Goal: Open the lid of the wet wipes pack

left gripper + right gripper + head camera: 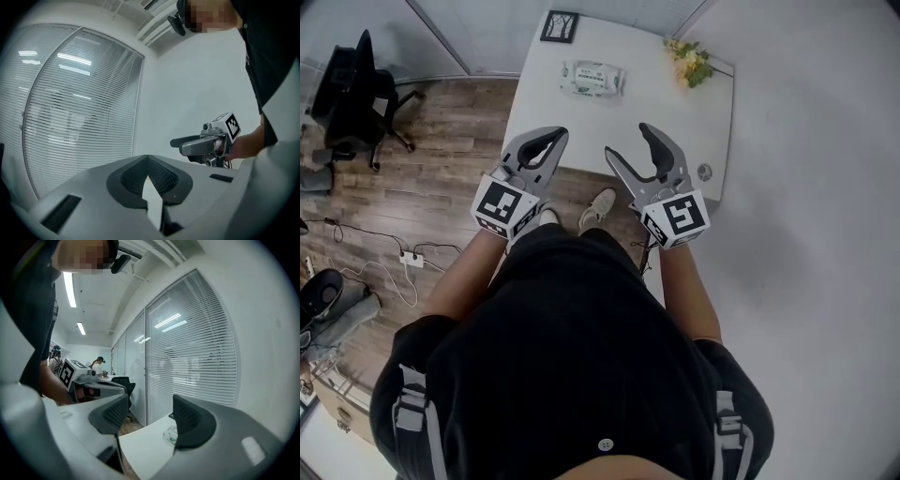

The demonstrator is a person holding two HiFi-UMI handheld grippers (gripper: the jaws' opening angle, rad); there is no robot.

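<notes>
The wet wipes pack (592, 78), white with green print, lies flat at the far middle of the white table (609, 122). Both grippers hover over the table's near edge, well short of the pack. My left gripper (558, 137) is shut, its tips meeting with nothing between them; in its own view the left gripper (147, 158) points up at a blinds-covered window, and the pack is out of sight. My right gripper (630, 148) is open and empty. Between the jaws of the right gripper (150, 404) the pack (169, 434) shows far off on the table.
A black picture frame (559, 26) stands at the table's far left, a small bunch of flowers (692, 64) at its far right. A round cable grommet (704, 172) sits near the right front corner. A black office chair (356, 89) and a power strip (411, 259) are on the wooden floor to the left.
</notes>
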